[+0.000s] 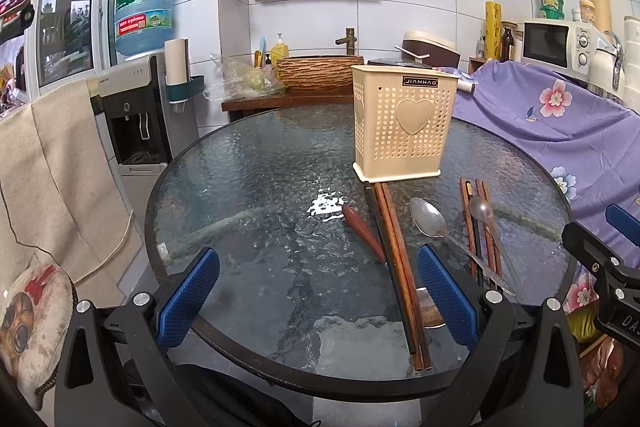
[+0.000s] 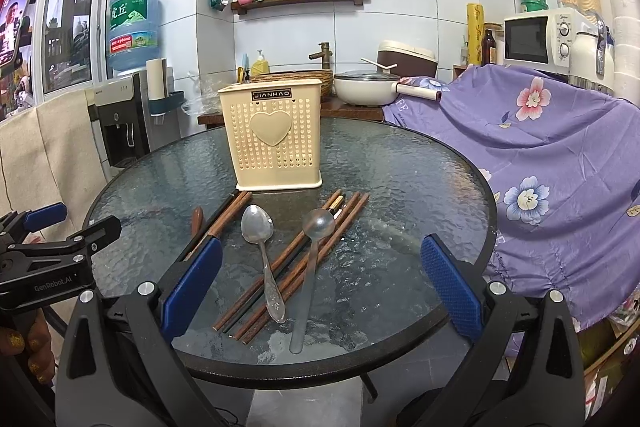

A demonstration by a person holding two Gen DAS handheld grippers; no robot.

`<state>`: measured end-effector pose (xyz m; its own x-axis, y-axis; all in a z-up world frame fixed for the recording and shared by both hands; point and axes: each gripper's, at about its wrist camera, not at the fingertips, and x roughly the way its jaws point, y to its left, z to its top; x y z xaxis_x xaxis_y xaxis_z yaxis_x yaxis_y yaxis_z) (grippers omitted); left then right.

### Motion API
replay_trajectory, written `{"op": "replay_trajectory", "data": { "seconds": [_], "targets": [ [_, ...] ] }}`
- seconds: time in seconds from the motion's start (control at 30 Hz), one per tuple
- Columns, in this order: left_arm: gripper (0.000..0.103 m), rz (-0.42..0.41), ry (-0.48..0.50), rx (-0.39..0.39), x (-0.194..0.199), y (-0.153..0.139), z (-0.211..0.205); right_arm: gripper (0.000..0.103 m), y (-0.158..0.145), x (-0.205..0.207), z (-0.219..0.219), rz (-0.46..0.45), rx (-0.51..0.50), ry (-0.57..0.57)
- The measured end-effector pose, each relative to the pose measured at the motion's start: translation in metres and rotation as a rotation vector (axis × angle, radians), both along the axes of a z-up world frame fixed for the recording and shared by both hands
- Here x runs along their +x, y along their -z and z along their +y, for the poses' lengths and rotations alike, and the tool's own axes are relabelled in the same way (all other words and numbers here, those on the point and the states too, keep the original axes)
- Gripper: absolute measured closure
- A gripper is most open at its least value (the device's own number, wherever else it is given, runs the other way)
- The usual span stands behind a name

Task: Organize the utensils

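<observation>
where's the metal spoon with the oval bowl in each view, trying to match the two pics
Left wrist view: the metal spoon lies right of centre on the glass table, just right of the long chopsticks.
Right wrist view: the spoon lies near centre, its handle crossing the spread chopsticks.
Shared landmark: the cream utensil holder with the heart stands just behind it.

Left gripper [image 1: 318, 293] and right gripper [image 2: 322, 285] level, jaws spread wide, empty, fingers aimed toward twelve o'clock
</observation>
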<state>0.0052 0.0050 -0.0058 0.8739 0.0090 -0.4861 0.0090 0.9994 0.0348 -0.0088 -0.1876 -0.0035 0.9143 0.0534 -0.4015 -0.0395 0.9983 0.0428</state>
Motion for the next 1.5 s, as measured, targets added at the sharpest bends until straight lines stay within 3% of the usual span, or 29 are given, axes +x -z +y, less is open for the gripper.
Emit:
{"op": "replay_trajectory", "data": {
  "seconds": [0.43, 0.67, 0.8, 0.97, 1.1, 1.4, 1.5],
  "targets": [
    [0.006, 0.038, -0.015, 0.041, 0.027, 0.007, 0.008, 0.005, 0.007, 0.027, 0.002, 0.065, -0.060, -0.018],
    [0.006, 0.082, -0.021, 0.067, 0.061, 0.005, 0.018, 0.007, 0.007, 0.065, -0.012, 0.135, -0.056, -0.003],
    [0.017, 0.134, -0.011, 0.078, 0.087, 0.004, 0.024, 0.016, 0.003, 0.087, -0.021, 0.175, -0.031, -0.003],
    [0.028, 0.222, 0.061, -0.008, 0.113, 0.008, 0.025, 0.022, 0.002, 0.112, -0.025, 0.238, -0.002, -0.040],
    [0.040, 0.262, 0.093, -0.036, 0.127, 0.011, 0.021, 0.023, 0.004, 0.125, -0.019, 0.258, -0.073, -0.040],
    [0.057, 0.331, 0.119, -0.066, 0.145, 0.023, 0.022, 0.033, 0.023, 0.149, -0.012, 0.356, -0.088, -0.082],
    [0.058, 0.355, 0.126, -0.083, 0.148, 0.027, 0.022, 0.037, 0.026, 0.157, -0.018, 0.388, -0.037, -0.070]
  ]
}}
